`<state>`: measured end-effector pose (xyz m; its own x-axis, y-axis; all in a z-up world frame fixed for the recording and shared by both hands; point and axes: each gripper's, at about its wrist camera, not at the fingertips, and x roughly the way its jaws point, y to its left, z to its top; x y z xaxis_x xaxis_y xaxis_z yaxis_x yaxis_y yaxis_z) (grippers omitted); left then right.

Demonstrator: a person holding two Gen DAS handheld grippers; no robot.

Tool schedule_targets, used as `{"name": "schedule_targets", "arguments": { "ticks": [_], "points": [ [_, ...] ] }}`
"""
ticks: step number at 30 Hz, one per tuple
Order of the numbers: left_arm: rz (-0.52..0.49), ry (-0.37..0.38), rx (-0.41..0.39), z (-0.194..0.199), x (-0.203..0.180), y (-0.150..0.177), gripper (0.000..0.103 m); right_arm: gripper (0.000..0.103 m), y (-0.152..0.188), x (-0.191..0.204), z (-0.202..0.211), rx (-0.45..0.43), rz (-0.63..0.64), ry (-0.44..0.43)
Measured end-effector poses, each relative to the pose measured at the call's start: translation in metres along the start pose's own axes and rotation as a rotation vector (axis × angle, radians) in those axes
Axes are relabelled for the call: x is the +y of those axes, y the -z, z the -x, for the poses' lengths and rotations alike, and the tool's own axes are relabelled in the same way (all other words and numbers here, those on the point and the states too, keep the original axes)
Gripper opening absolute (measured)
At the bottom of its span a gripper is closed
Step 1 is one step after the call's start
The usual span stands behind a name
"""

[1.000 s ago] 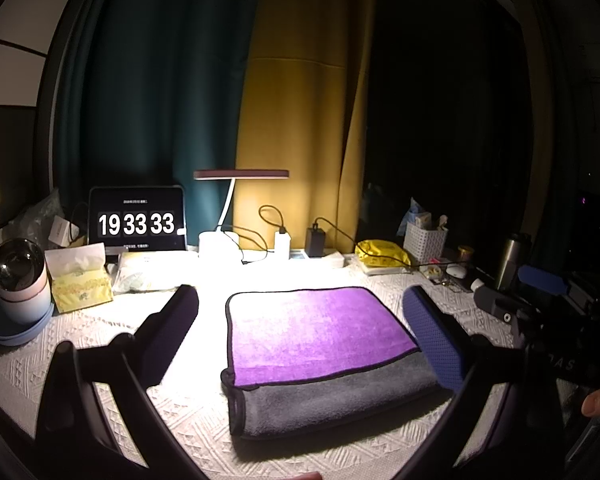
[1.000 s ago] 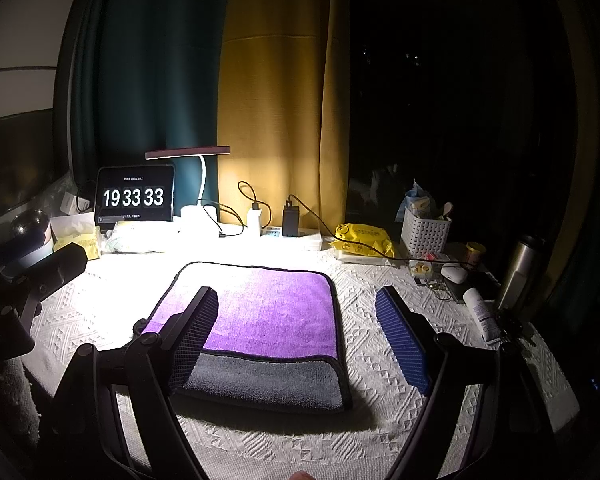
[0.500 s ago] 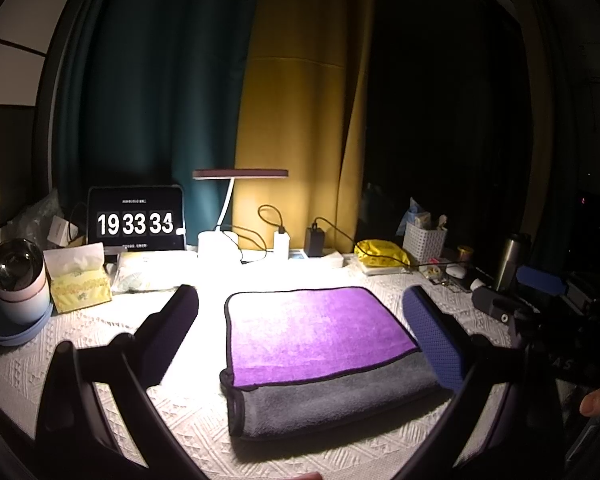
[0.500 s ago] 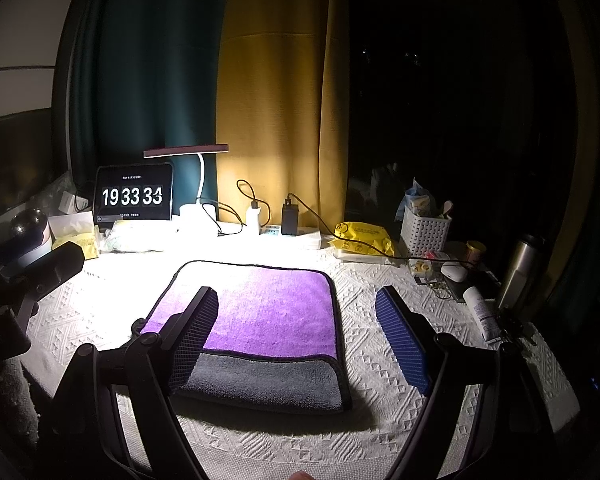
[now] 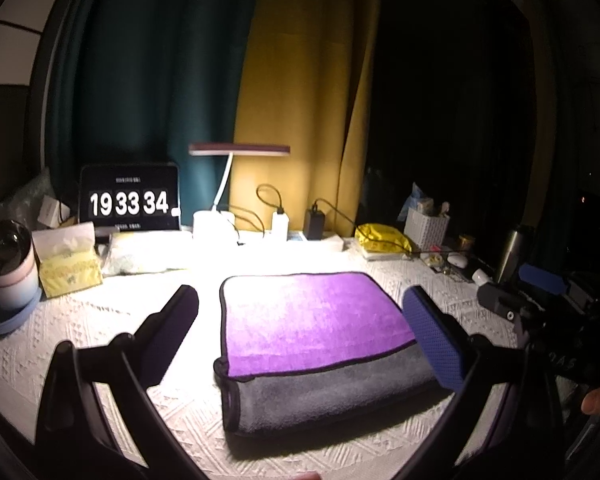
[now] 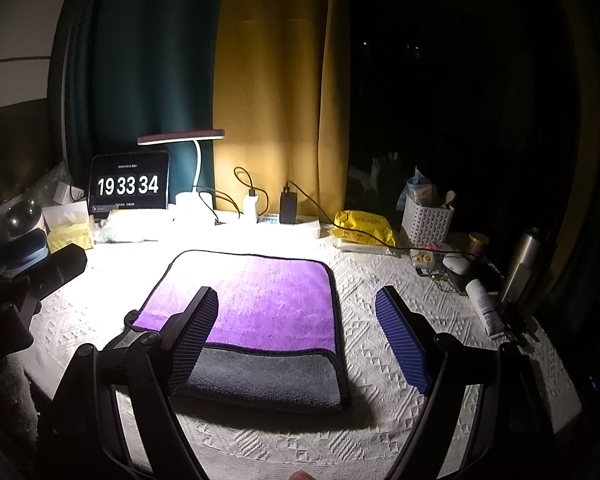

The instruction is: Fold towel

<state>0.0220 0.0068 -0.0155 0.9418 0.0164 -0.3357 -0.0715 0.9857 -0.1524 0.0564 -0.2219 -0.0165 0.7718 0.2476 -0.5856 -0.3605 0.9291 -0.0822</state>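
A folded towel (image 5: 312, 320), purple on top with a grey layer showing along its near edge, lies flat on the white tablecloth under the lamp. It also shows in the right wrist view (image 6: 260, 312). My left gripper (image 5: 300, 320) is open and empty, held above the near side of the towel, with its fingers either side of it. My right gripper (image 6: 296, 320) is open and empty, above the towel's near right part. The right gripper body shows at the right edge of the left wrist view (image 5: 532, 300).
A clock display (image 5: 130, 202), desk lamp (image 5: 240, 150), chargers and cables stand at the back. A tissue pack (image 5: 68, 268) and a cup (image 5: 8, 268) are at the left. A white basket (image 6: 426, 220), yellow bag (image 6: 364, 226), steel bottle (image 6: 522, 264) and tube (image 6: 484, 308) are at the right.
Both grippers have stayed almost still and open; the towel has not moved. The clock has ticked from 19:33:33 to 19:33:34.
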Motion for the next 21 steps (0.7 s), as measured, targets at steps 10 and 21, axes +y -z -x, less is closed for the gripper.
{"name": "schedule_targets", "arguments": {
  "ticks": [10,21],
  "points": [
    [0.038,-0.002,0.181,-0.053,0.021,0.024,0.102,0.084,0.019,-0.016,-0.043,0.109,-0.022,-0.004],
    [0.113,-0.008,0.365,-0.097,0.043,0.06,0.098,0.082,0.042,-0.041,-0.094,0.233,-0.068,-0.02]
  ]
}}
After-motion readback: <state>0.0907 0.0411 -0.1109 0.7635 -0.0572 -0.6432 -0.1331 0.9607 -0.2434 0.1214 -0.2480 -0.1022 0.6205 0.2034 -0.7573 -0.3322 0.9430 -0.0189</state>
